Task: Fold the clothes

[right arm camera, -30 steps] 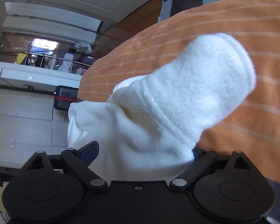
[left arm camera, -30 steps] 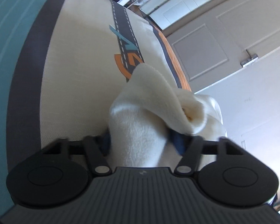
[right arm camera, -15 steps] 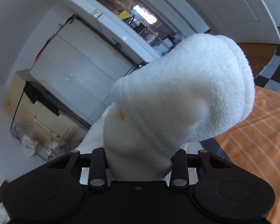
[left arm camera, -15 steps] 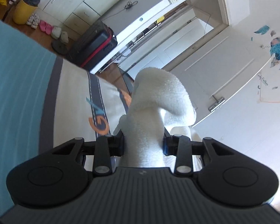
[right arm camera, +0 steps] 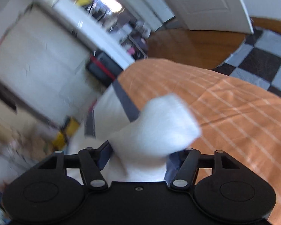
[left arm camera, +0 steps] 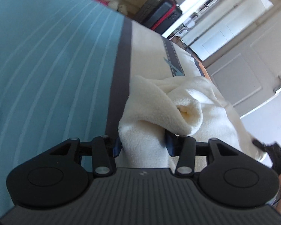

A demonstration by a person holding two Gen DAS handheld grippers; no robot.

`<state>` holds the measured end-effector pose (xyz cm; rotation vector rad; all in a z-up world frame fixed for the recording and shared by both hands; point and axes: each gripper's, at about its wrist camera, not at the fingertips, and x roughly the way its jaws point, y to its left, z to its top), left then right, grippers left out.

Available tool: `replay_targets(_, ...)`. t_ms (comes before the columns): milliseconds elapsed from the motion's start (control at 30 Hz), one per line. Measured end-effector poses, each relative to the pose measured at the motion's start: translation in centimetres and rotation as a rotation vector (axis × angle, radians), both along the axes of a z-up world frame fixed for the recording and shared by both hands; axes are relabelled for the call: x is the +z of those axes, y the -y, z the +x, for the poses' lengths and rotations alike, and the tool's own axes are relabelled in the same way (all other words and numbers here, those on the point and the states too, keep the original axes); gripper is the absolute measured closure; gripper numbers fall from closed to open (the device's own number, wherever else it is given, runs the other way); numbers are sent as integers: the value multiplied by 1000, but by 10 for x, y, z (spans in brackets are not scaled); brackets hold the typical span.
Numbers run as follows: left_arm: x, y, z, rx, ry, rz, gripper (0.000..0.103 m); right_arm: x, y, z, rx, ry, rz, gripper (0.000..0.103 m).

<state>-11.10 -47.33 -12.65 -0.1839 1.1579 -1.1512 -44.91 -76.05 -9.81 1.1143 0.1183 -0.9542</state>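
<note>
Item: cream-white fleece garment (left arm camera: 159, 112), thick and soft, bunched and partly rolled, lying over a bed. Left gripper (left arm camera: 142, 144), black with blue pads: a thick fold of the fleece sits between its jaws, the fabric filling the gap and meeting both blue pads; the jaws are opening at this moment, yet the cloth remains pinched between them. Ahead of that gripper the garment curls into a loose roll with a hollow, yellowish centre, and more of it spreads to the right toward the bed's edge. Right gripper (right arm camera: 138, 158), same build: a broad wad of the same white fleece (right arm camera: 159, 131) stands up between its jaws and widens above them into a blunt, squared end; the jaws are opening, with fabric touching both blue pads. This view is blurred, so finer detail of the cloth cannot be told. Support: bedspread in bands, a teal section with pale stripes (left arm camera: 46, 65), a dark grey band, a cream panel with a road-like printed strip, and an orange section with thin pale lines (right arm camera: 224, 112). Surroundings: black suitcase with red trim (left arm camera: 163, 16) on the floor beyond the bed, white panelled door (right arm camera: 206, 1), wooden floor, black-and-white chequered floor covering (right arm camera: 262, 60).
</note>
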Motion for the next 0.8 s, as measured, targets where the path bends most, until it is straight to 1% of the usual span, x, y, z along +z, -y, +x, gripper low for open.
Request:
replay_targets(33, -5, 0, 3, 8, -23, -9, 53, -6, 2, -7, -24, 49, 35, 33)
replay_targets(67, -9, 1, 6, 12, -40, -15, 52, -13, 1, -11, -41, 76, 64, 33)
replay_targets(100, -11, 4, 9, 13, -48, -17, 52, -18, 0, -15, -56, 76, 71, 41)
replay_targets(133, -15, 7, 13, 13, -53, -17, 52, -21, 1, -17, -66, 62, 62, 66)
replay_targets(167, -17, 9, 17, 11, -58, -19, 52, -21, 2, -16, -71, 48, 46, 71)
replay_targets(233, -19, 9, 19, 10, -64, -20, 52, -13, -1, -12, -80, 9, -33, 76)
replay_targets(300, -21, 10, 20, 9, -60, -18, 52, 4, -3, -5, -82, -83, -124, 77)
replay_targets(333, -23, 11, 21, 9, -64, -17, 52, 7, -2, -5, -86, -118, -144, 77)
replay_targets(400, -27, 11, 22, 7, -87, -20, 51, -2, 2, -13, -104, -152, -97, 77)
replay_targets(467, -29, 11, 24, 5, -116, -24, 51, -14, 6, -24, -126, -173, -40, 74)
replay_targets(500, -30, 11, 25, 5, -123, -24, 51, -21, 5, -31, -151, -154, -6, 68)
replay_targets(533, -30, 10, 25, 4, -128, -24, 51, -22, 2, -37, -183, -129, 7, 63)
replay_targets(567, -31, 11, 26, 2, -131, -27, 51, -23, -1, -42, -216, -103, 19, 59)
replay_targets(600, -31, 12, 25, -1, -122, -30, 50, -22, -5, -47, -248, -81, 19, 51)
replay_targets(633, -31, 12, 24, -4, -99, -33, 48, -16, -10, -52, -278, -64, -1, 40)
replay_targets(667, -31, 13, 23, -7, -76, -37, 47, -11, -15, -57, -307, -42, -25, 34)
replay_targets(700, -29, 12, 21, -9, -48, -37, 43, -6, -20, -63, -333, -16, -55, 20)
replay_targets(733, -26, 11, 17, -8, -13, -33, 41, -2, -25, -69, -352, 12, -74, 14)
replay_targets(800, -17, 9, 12, 1, 60, -26, 38, 0, -33, -75, -333, 58, -53, 14)
